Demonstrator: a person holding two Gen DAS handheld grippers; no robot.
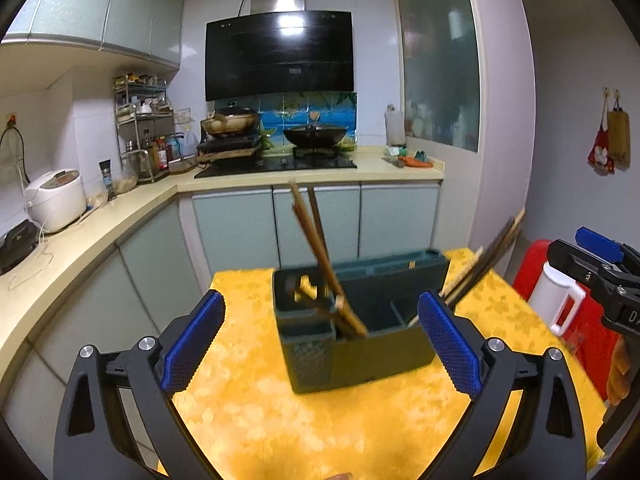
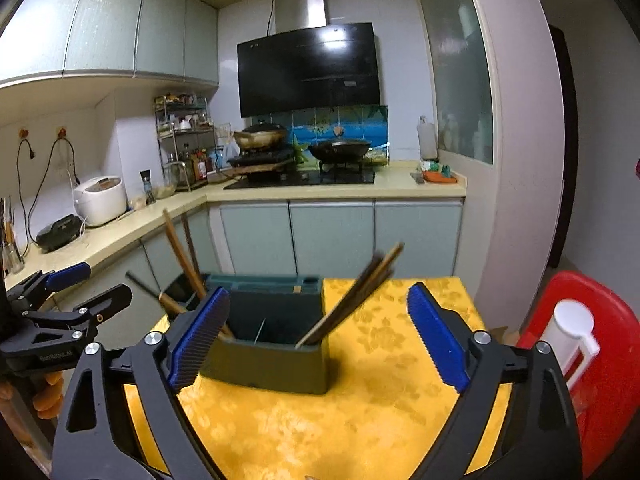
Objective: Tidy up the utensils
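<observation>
Yellow cloth covered the surface (image 1: 248, 408), where the dark green utensil holder (image 1: 384, 354) stood at centre. One chopstick bundle (image 1: 320, 248) leaned toward eleven o'clock in its left compartment, another (image 2: 356, 294) toward one o'clock (right compartment). The left gripper (image 1: 322, 344) and right gripper (image 2: 318, 338) stood wide apart at the jaws, grasping nothing.

Left gripper (image 1: 322, 338) jaws wide, empty; chopsticks (image 1: 320, 248) lean in green holder (image 1: 384, 356) on yellow table (image 1: 280, 420).
</observation>
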